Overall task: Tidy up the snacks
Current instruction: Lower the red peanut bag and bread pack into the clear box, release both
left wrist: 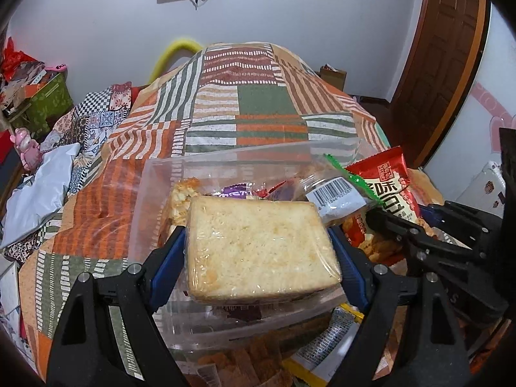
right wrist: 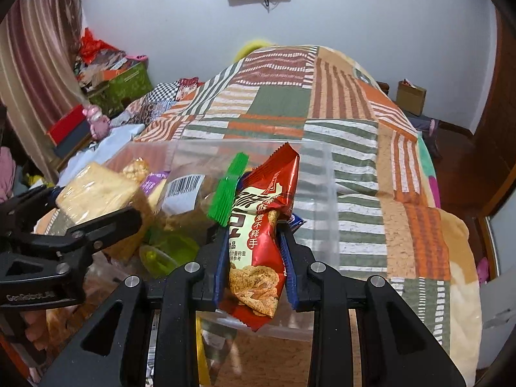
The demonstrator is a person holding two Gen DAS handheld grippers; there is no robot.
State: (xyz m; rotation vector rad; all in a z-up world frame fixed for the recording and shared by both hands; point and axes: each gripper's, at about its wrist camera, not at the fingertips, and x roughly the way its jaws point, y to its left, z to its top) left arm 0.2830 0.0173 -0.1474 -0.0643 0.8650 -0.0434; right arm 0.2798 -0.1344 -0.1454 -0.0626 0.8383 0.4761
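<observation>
My left gripper [left wrist: 258,248] is shut on a wrapped slice of toast bread [left wrist: 258,248] and holds it over a clear plastic bin [left wrist: 154,174] on the bed. My right gripper [right wrist: 253,254] is shut on a red snack packet [right wrist: 261,235] and holds it upright over the same bin [right wrist: 322,187]. The bread [right wrist: 93,193] and left gripper [right wrist: 80,229] show at the left in the right wrist view. The red packet [left wrist: 387,190] and right gripper [left wrist: 406,229] show at the right in the left wrist view. The bin holds several snacks, among them a bag with a green edge and barcode [right wrist: 187,190].
The bin stands on a patchwork bedspread [left wrist: 258,106] of orange, green and white stripes. More packets [left wrist: 322,348] lie in front of the bin. Boxes and clutter [left wrist: 38,96] sit left of the bed, a brown door [left wrist: 445,58] to the right.
</observation>
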